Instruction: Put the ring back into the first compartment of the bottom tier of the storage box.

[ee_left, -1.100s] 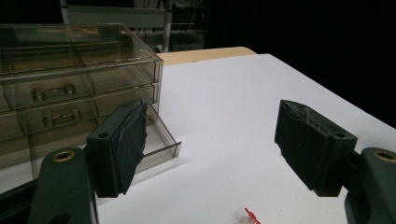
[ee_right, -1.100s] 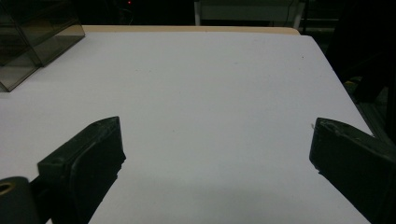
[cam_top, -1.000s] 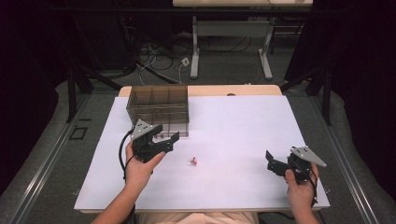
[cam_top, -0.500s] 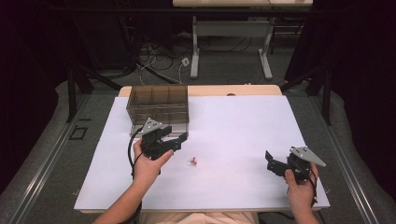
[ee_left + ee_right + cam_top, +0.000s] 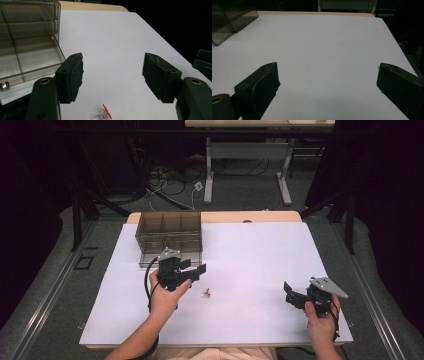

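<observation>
Your white desk [image 5: 250, 270] in a dark room, a small clip [image 5: 206, 293] lying on it.

The sheet covers nearly the whole top; a tan edge shows at the far side, and the middle and right lie bare. A smoky drawer box [image 5: 169, 236] stands far left. Your left gripper [image 5: 192, 270] hovers just left of the clip, its fingers [image 5: 72, 75] partly apart, just closing, holding nothing. Your right gripper [image 5: 292, 296], near right, gapes wide and empty. The clip is clear plastic with a red tab.
</observation>
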Motion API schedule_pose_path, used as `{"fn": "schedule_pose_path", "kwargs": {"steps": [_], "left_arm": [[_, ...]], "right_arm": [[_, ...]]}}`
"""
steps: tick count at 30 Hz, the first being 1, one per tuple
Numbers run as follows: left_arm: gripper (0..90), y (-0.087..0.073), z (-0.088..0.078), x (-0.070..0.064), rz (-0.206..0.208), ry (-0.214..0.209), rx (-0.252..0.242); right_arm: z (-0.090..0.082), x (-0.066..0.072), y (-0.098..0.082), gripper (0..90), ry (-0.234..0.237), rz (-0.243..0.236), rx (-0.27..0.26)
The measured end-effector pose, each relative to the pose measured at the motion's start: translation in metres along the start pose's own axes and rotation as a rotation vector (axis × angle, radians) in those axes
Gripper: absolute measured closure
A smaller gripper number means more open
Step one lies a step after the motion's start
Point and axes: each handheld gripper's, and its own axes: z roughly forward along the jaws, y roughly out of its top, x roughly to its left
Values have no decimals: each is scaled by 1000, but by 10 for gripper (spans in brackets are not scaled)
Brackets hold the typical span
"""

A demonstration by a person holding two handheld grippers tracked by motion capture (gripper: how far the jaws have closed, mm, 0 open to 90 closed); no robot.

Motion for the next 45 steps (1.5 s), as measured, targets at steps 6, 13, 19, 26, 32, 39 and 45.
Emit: {"fn": "schedule_pose_path", "kwargs": {"steps": [6, 13, 19, 26, 32, 39, 45], "left_arm": [[379, -4, 9, -4, -39, -6, 51], [427, -11, 19, -8, -52, 6, 119], [472, -16, 25, -7, -74, 9, 166], [521, -21, 31, -7, -87, 23, 202], [552, -25, 36, -6, -92, 31, 237], [593, -29, 41, -3, -99, 41, 255], [616, -34, 47, -3, -103, 51, 277]], "right_arm": [[3, 1, -1, 49, 3, 5, -35], [4, 1, -2, 56, 1, 12, -31], [4, 1, -2, 59, 1, 10, -30], [4, 0, -2, 63, -1, -4, -15], [5, 0, -3, 67, 1, 1, -31], [5, 0, -3, 70, 6, -2, -17], [5, 0, -3, 71, 6, -6, -16]]}}
